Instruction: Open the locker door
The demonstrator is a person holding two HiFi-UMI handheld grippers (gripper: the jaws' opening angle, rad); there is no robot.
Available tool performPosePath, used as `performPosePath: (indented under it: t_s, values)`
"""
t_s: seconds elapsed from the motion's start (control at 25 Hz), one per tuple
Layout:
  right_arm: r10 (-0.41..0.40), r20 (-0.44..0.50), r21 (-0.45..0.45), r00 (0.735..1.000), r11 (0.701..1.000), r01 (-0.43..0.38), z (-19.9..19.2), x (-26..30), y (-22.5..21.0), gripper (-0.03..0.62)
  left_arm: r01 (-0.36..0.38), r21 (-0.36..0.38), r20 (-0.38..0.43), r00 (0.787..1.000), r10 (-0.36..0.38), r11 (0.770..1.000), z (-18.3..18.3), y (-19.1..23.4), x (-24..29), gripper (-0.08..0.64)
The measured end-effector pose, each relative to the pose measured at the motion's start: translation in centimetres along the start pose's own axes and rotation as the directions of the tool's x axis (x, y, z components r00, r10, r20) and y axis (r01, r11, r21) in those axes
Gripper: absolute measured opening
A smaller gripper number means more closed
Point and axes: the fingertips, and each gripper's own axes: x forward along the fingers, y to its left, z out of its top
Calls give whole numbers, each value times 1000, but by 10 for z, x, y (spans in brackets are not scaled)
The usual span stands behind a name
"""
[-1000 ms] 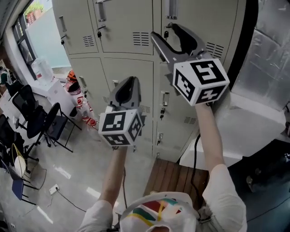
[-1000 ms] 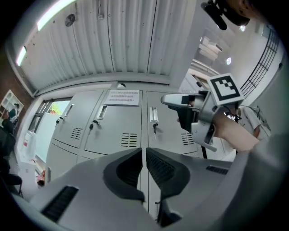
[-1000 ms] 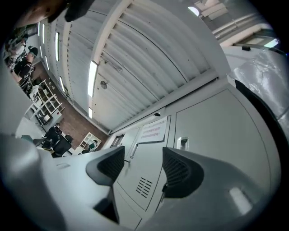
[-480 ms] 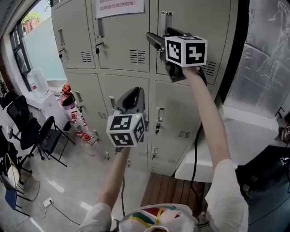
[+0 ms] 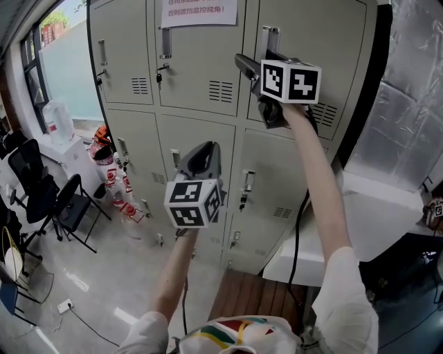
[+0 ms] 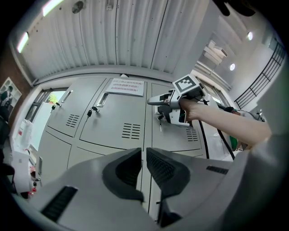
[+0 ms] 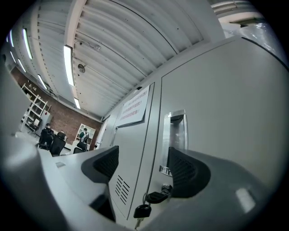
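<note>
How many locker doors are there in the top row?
3: the left door, the middle door with the paper notice, and the right door by the right gripper. None seems hidden.

Beige-grey locker door (image 5: 325, 34), silvery handle (image 7: 176, 135), black key (image 7: 142, 210), black-and-white patterned marker cubes (image 5: 291, 81).

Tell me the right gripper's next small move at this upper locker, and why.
Probably ease the right gripper forward until its jaws straddle the metal handle. The jaws stand wide apart with nothing in them, the handle sits just ahead, nearer one jaw, and the locker door is shut, with a key in its lock.
</note>
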Motion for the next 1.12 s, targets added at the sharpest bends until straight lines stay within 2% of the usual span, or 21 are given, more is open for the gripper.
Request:
performPosePath:
  t_s: [0.08, 0.16, 0.28, 0.48, 0.72, 0.92, 1.12]
  values:
    - [8, 1, 0, 1000, 1000, -8, 0, -2, 2, 334, 15, -4, 4, 1000, -15, 1000, 3, -1, 1, 30]
    - [16, 0, -13, 1000, 1000, -16, 1, -7, 5, 334, 46, -8, -4, 999, -46, 999, 6, -6, 5, 77]
    - [42, 5, -45, 999, 998, -42, 4, -16, 16, 334, 99, -8, -13, 995, -99, 995, 8, -19, 11, 107]
    - [91, 0, -115, 996, 989, -90, 10, -38, 36, 334, 228, -62, -43, 972, -231, 972, 4, -52, 29, 176]
    - [94, 4, -236, 996, 968, -90, 14, -71, 54, 334, 271, -100, -67, 958, -279, 957, 2, -70, 51, 196]
    - [126, 12, -248, 992, 961, -119, 19, -94, 63, 334, 309, -126, -65, 946, -319, 943, 2, -84, 54, 201]
    - [140, 33, -270, 990, 955, -126, 23, -111, 67, 334, 361, -93, -73, 927, -368, 928, 1, -100, 49, 197]
